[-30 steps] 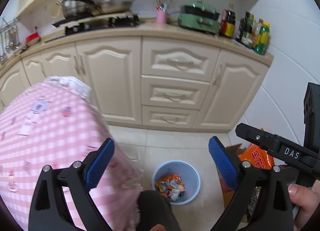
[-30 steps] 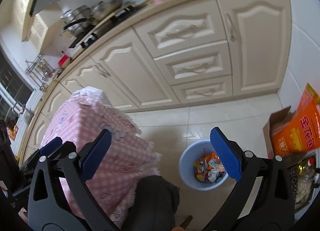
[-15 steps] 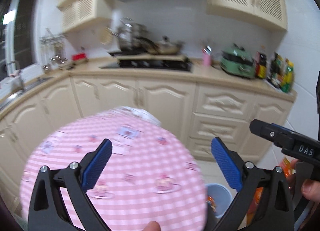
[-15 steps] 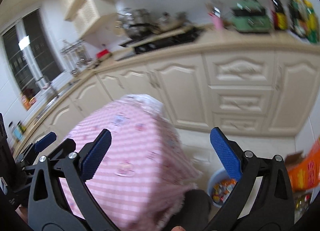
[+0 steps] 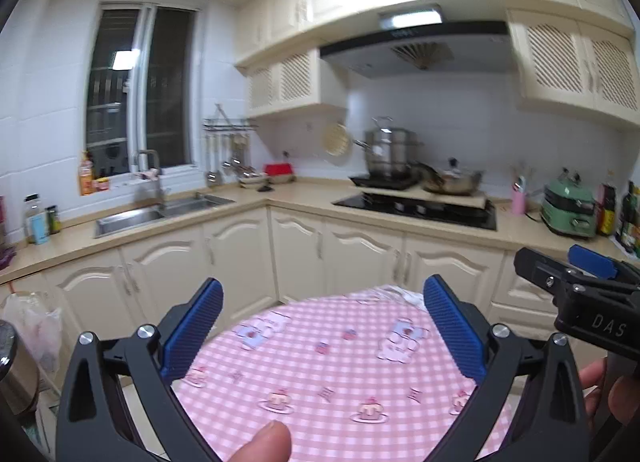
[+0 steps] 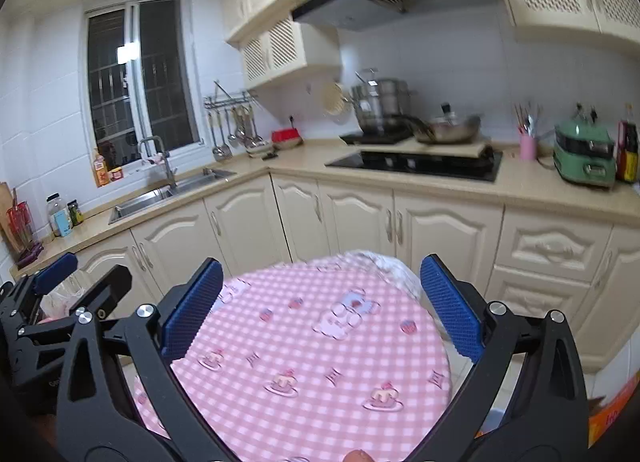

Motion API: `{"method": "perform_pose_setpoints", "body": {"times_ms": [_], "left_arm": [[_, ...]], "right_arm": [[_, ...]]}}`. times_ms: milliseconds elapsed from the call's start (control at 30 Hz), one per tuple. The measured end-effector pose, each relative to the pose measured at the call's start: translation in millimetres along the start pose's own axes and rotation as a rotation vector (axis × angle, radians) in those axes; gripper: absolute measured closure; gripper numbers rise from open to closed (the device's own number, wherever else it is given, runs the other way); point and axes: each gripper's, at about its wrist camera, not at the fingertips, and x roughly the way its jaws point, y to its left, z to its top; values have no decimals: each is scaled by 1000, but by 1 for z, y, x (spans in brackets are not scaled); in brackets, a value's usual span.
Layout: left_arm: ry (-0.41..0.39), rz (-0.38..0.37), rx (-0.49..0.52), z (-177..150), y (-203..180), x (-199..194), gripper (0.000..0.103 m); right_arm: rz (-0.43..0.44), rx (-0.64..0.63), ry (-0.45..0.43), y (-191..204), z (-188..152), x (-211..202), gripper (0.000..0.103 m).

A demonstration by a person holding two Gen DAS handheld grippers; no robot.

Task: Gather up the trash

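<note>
My left gripper (image 5: 322, 336) and right gripper (image 6: 320, 306): both spread wide, empty, above pink checked tablecloth (image 5: 340, 366). No trash visible on cloth; possibly out of frame. Wrappers would be light, crinkly, slippery: pinch at raised fold or edge.

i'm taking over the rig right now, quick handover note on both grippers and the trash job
Left gripper: open, empty, held above the pink checked table.
Right gripper: open, empty, over the same table.
Trash: none visible on the tablecloth in either wrist view. No bin in view now, so what is already collected cannot be confirmed.
Left: probably look around for leftover trash, such as the plastic bag at far left, and find the bin.
</note>
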Motion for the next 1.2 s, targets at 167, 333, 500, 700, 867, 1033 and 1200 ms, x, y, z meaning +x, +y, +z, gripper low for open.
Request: {"method": "perform_pose_setpoints", "body": {"times_ms": [167,333,500,700,867,1033,1200], "left_arm": [[-39,62,-29,12,28,-26,5],[-72,97,-27,17,42,-48,5],[-120,139,-22,20,44,-70,4],[-139,140,-23,22,43,-86,4],[-135,132,-37,22,43,-90,4],[-125,122,-52,22,44,-90,4],[-122,122,-68,22,46,-91,4]], "right_arm": [[17,-42,-39,24,9,-11,6],[26,-63,-64,41,9,-22,6],[37,-66,-81,51,10,-31,6],[46,-79,-95,56,10,-40,6],[45,-80,-99,55,11,-43,6],[49,-83,-99,56,10,-46,6],[55,-89,-100,60,11,-45,6]]}}
